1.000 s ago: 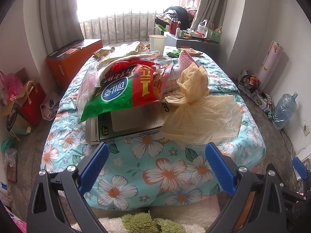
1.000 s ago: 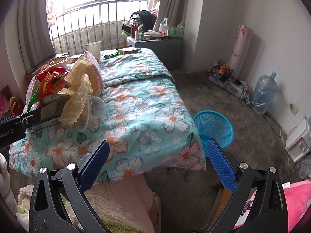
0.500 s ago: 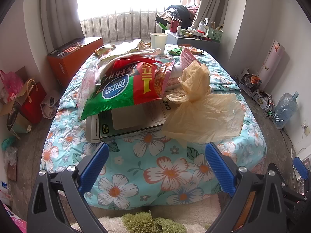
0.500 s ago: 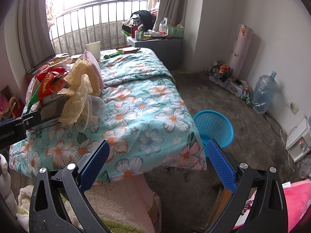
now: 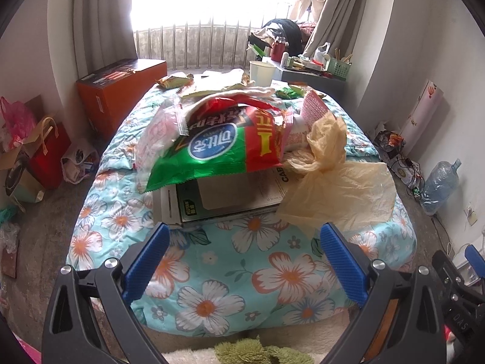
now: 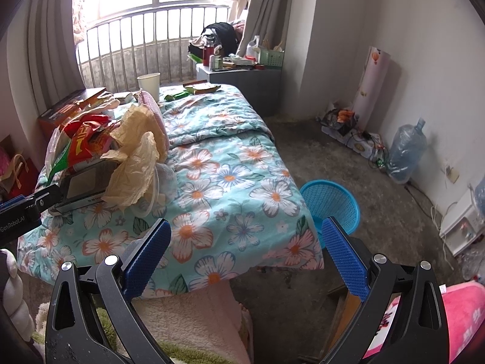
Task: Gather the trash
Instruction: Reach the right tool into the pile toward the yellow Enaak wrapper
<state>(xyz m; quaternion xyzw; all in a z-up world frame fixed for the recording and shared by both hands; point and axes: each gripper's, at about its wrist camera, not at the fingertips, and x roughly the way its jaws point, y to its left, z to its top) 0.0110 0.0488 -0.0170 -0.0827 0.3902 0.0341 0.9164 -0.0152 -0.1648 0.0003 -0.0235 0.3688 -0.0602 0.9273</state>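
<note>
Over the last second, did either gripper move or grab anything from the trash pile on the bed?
The left gripper has eased slightly closer to the bed; the pile looks a little larger. Nothing was taken or let go. The right gripper stayed put, both stayed open, and the snack bag and yellow plastic bag lie unmoved.

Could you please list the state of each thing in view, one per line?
Left tongs: open, holding nothing.
Right tongs: open, holding nothing.
Snack bag: torn open, lying on the flat box.
Yellow plastic bag: crumpled, on the bed.
Paper cup: upright.
Blue basket: upright on the floor, beside the bed.
</note>
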